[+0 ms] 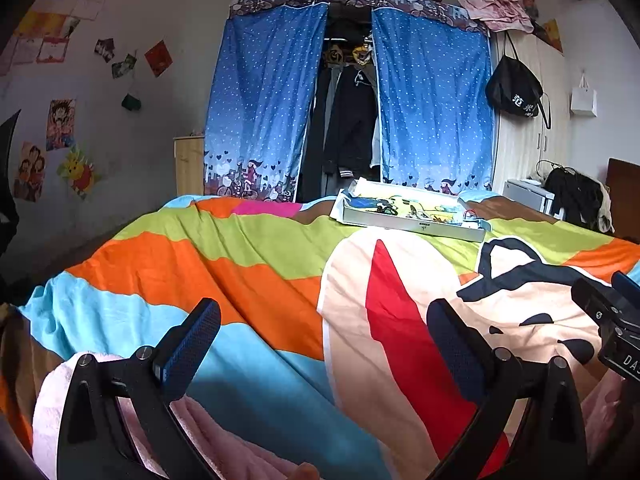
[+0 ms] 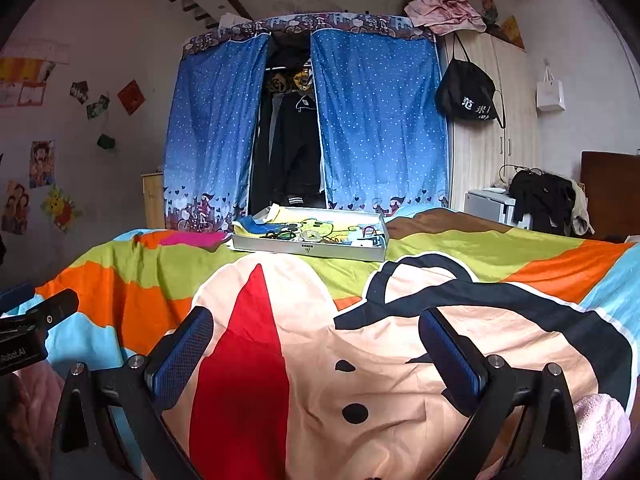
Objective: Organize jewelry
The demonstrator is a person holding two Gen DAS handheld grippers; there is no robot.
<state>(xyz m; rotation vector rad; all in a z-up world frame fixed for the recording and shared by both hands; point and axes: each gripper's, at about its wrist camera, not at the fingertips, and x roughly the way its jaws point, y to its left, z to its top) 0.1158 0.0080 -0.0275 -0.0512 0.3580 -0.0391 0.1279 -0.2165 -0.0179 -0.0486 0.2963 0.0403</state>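
A shallow white box (image 1: 416,229) (image 2: 308,249) lies far off on the colourful bedspread, lined with a cartoon cloth. Small jewelry pieces (image 1: 386,210) (image 2: 280,235) lie tangled inside it, too small to tell apart. My left gripper (image 1: 326,316) hovers open over the near part of the bed, nothing between its blue-padded fingers. My right gripper (image 2: 316,324) is open too, empty, above the cartoon print. Both are well short of the box. The right gripper's body (image 1: 612,320) shows at the left wrist view's right edge; the left gripper's body (image 2: 28,328) shows at the right wrist view's left edge.
The bedspread (image 1: 248,272) (image 2: 460,240) covers the whole bed. Beyond its far edge stand a blue curtained wardrobe (image 1: 348,96) (image 2: 304,120), a wooden cabinet (image 1: 188,166) and a white cupboard with a black bag (image 2: 468,92). Pink fluffy sleeves (image 1: 52,396) (image 2: 600,428) sit by the grippers.
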